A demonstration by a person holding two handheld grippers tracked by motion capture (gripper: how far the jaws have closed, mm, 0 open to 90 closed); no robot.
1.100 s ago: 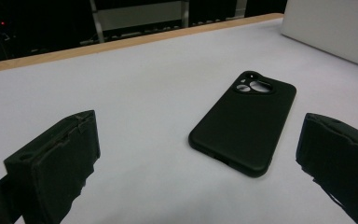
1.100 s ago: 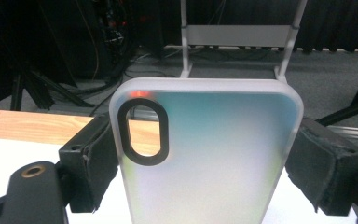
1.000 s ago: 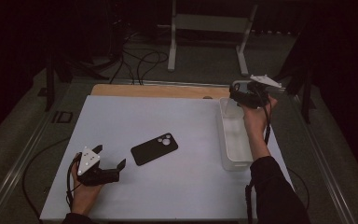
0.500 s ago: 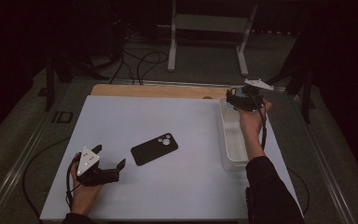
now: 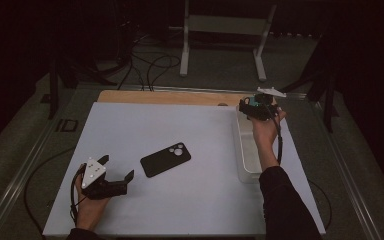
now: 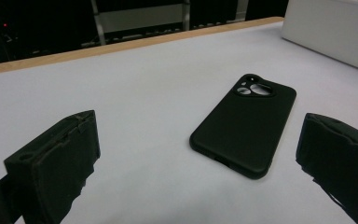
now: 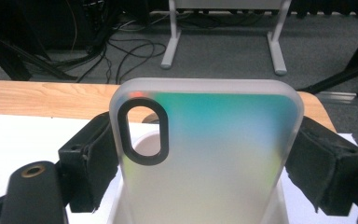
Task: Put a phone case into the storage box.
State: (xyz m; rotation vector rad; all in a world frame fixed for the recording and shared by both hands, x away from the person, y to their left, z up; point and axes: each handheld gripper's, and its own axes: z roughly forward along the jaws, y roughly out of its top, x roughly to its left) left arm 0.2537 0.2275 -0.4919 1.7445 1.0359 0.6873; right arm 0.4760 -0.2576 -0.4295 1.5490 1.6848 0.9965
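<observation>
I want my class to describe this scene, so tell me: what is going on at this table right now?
A person works with a gripper in each hand. The right gripper clamps a frosted translucent phone case with a teal-tinted back, held above the far end of a white rectangular plastic bin at the table's right. The left gripper rests open near the front left, aimed at a black matte phone case lying flat on the white table, untouched.
</observation>
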